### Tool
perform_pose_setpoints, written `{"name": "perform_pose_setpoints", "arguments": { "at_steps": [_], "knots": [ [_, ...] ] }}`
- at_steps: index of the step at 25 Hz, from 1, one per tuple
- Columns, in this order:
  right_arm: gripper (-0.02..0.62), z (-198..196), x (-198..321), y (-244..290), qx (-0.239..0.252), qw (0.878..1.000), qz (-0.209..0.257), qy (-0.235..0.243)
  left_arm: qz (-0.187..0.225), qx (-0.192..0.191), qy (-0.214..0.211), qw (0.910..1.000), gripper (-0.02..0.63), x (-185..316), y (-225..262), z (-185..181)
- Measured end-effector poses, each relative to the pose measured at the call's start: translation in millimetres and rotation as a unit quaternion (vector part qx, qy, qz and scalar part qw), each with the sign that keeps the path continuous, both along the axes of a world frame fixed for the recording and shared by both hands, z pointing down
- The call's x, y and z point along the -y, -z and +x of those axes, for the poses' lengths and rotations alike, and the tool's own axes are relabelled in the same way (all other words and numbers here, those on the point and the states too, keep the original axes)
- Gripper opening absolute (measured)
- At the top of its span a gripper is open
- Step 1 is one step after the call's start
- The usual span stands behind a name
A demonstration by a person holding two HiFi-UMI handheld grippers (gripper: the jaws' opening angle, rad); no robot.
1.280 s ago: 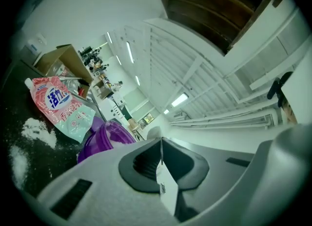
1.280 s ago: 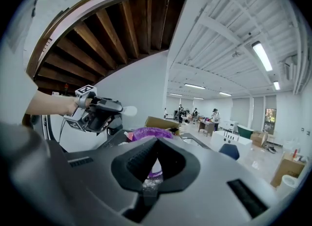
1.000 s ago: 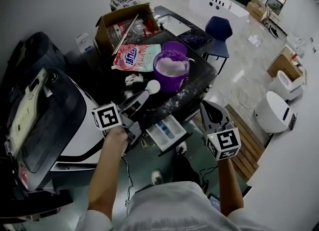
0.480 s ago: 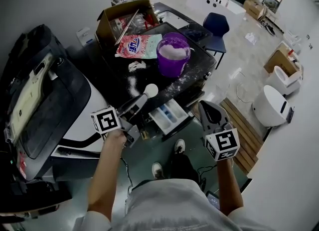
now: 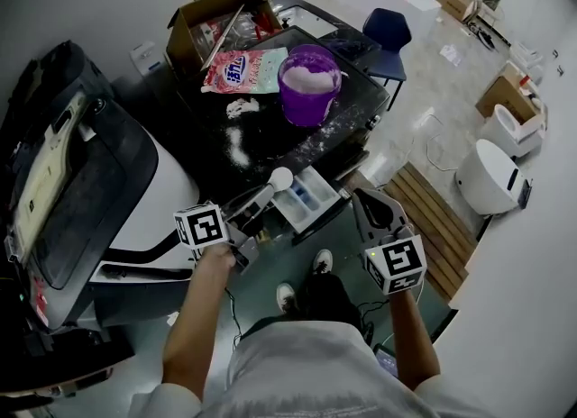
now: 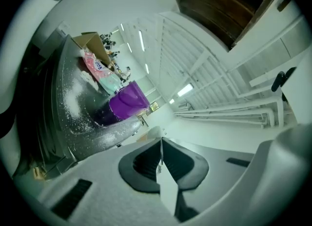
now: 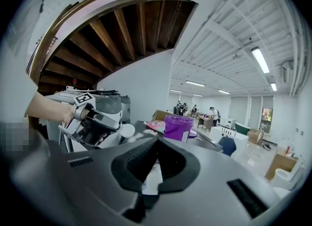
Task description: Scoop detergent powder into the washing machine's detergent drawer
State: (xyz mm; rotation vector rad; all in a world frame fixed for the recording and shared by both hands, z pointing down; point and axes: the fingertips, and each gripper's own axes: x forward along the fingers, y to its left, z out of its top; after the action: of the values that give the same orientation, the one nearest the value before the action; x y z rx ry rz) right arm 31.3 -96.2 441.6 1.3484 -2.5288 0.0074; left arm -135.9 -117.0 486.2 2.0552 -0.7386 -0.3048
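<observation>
In the head view my left gripper is shut on the handle of a white scoop. The scoop's round head hangs just left of the open detergent drawer of the washing machine. I cannot tell if powder is in it. A purple bucket heaped with white powder stands on the dark top, and a pink detergent bag lies beside it. My right gripper hangs shut and empty right of the drawer. In the left gripper view the handle shows edge-on between the jaws.
An open cardboard box stands behind the bag. Spilled powder streaks the dark top. A blue chair is behind the counter, slatted wooden boards lie on the floor at right, and white fixtures stand beyond.
My left gripper has carried the scoop away from the bucket and down to the drawer's left side. The right gripper has barely moved.
</observation>
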Motion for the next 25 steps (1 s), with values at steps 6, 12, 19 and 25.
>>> {"name": "perform_pose_setpoints", "arguments": {
  "at_steps": [6, 12, 19, 25],
  "knots": [
    [0.006, 2.0, -0.9, -19.1, -0.004, 1.0, -0.023, 0.0, -0.013, 0.021, -0.011, 0.9996, 0.015, -4.9, -28.0, 12.0],
    [0.006, 3.5, -1.7, -39.9, -0.006, 0.999, -0.043, 0.001, -0.04, 0.053, 0.001, 0.9978, 0.015, -6.3, -66.8, 14.2],
    [0.006, -0.8, 3.4, -57.4, -0.005, 0.998, -0.062, 0.005, -0.081, 0.065, 0.014, 0.9945, 0.015, -7.4, -102.5, 16.3],
    [0.006, -4.7, 3.6, -69.8, -0.007, 0.997, -0.073, 0.01, -0.085, 0.124, 0.021, 0.9884, 0.015, -3.2, -127.7, 12.0]
  ]
}}
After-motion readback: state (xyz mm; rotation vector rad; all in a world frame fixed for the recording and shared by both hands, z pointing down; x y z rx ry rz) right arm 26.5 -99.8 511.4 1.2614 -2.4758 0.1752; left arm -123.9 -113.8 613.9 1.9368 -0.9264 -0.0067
